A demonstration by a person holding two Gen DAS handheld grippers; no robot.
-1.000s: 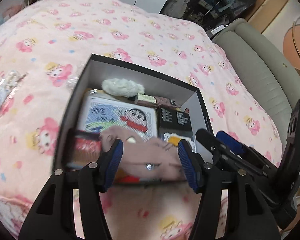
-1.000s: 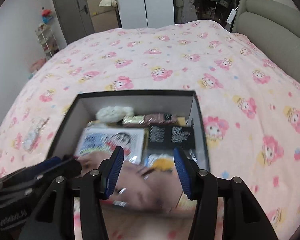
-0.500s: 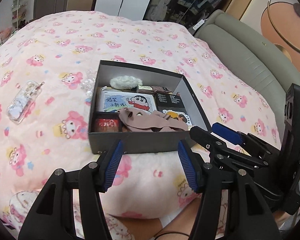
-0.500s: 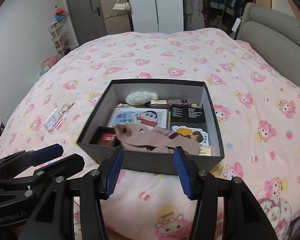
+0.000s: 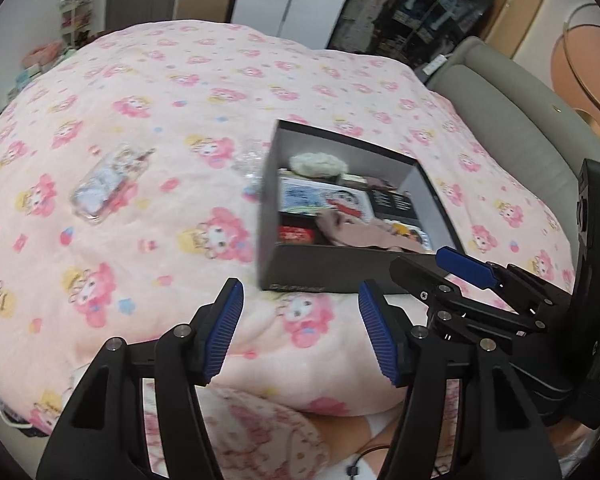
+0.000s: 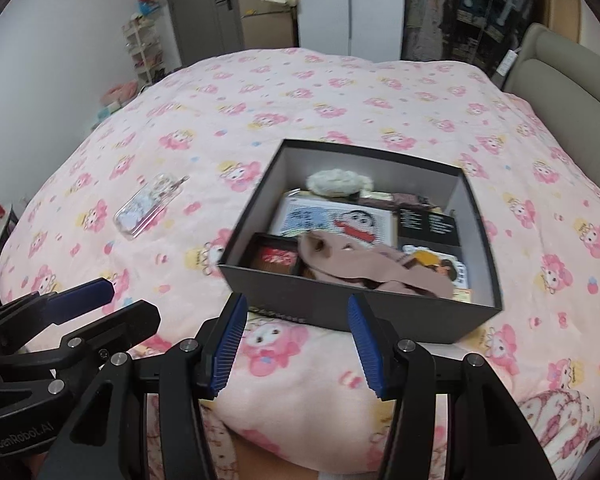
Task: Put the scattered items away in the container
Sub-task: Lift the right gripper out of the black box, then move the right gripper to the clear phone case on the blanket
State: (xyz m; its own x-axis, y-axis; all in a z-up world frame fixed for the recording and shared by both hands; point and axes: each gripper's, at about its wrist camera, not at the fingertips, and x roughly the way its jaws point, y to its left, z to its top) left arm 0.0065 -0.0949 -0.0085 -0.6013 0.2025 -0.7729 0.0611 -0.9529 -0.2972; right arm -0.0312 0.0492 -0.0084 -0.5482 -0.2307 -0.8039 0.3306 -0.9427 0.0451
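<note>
A dark grey box (image 5: 332, 268) (image 6: 340, 304) sits open on the pink patterned bedspread. Inside lie a beige sock (image 6: 364, 264) (image 5: 360, 232), a cartoon picture card, a white fluffy ball (image 6: 336, 182), a red packet and black cards. A clear phone case (image 5: 108, 184) (image 6: 148, 208) lies on the bedspread left of the box, and a small crinkled clear wrapper (image 5: 252, 160) rests at the box's left wall. My left gripper (image 5: 300, 292) hovers short of the box's near left corner, its jaws opening with nothing between them. My right gripper (image 6: 297, 304) hangs open and empty before the box's front wall.
A grey padded headboard (image 5: 520, 120) (image 6: 560, 68) borders the bed on the right. Wardrobes, a door and shelves stand beyond the far side. The bed's near edge drops away just under both grippers.
Both grippers have drawn back from over the box toward the bed's near edge, leaving the beige sock lying inside. The left view has swung left, bringing the phone case into sight.
</note>
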